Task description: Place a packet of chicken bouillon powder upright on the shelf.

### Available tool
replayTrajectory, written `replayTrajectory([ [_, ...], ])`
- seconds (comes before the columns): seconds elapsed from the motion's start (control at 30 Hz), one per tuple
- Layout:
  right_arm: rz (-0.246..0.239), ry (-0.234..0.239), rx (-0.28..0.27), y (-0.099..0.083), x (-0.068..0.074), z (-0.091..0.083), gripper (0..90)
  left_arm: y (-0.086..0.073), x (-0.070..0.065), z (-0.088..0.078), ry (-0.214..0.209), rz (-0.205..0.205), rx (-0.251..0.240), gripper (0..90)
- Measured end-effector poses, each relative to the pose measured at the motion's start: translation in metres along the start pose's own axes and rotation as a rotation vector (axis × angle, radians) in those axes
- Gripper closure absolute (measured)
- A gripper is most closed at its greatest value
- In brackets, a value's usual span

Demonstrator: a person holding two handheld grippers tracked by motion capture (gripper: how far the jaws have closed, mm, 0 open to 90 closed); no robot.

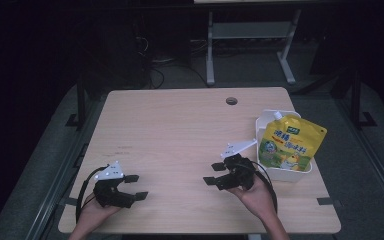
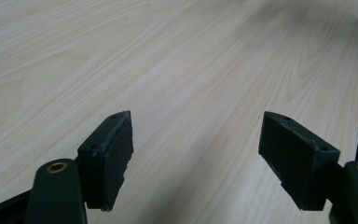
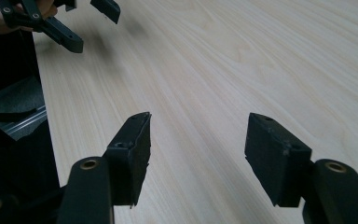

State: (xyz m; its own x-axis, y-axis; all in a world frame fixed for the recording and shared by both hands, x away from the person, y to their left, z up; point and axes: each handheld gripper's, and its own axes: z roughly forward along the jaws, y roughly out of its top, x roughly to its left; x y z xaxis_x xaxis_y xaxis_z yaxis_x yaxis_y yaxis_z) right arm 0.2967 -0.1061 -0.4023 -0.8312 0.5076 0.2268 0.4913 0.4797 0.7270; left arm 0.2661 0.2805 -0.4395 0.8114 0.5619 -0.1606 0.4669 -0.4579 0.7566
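Two grippers hover with nothing between their spread jaws. The yellow pouch point(image 1: 289, 142), upright in its white bin point(image 1: 285, 173), sits just beside the right gripper point(image 1: 215, 174), on its outer side. The left gripper point(image 1: 136, 186) is well apart from it.

Each black hand-held gripper point(image 1: 136, 186) carries a grey three-cornered plate, brass-ringed screw holes, and a black trailing cable.

Wooden table point(image 1: 180, 130), white bin point(image 1: 280, 172) aboard

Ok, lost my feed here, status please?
Left hand-held gripper open, empty. Right hand-held gripper open, empty, beside the white bin. Yellow pouch sits in it. Table between is bare.
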Motion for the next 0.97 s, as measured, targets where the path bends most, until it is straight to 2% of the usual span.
replayTrajectory([
  [0.27,0.027,0.006,-0.018,-0.006,0.000,0.010,35.9,0.000,-0.002,0.004,-0.004,0.009,0.012,25.7],
  [0.67,0.064,0.018,0.014,-0.023,-0.002,0.030,33.1,-0.001,-0.006,0.014,-0.003,0.036,0.049,25.7],
  [0.97,0.058,-0.004,0.045,-0.031,0.002,0.042,28.5,-0.003,-0.005,0.018,0.002,0.032,0.058,25.5],
])
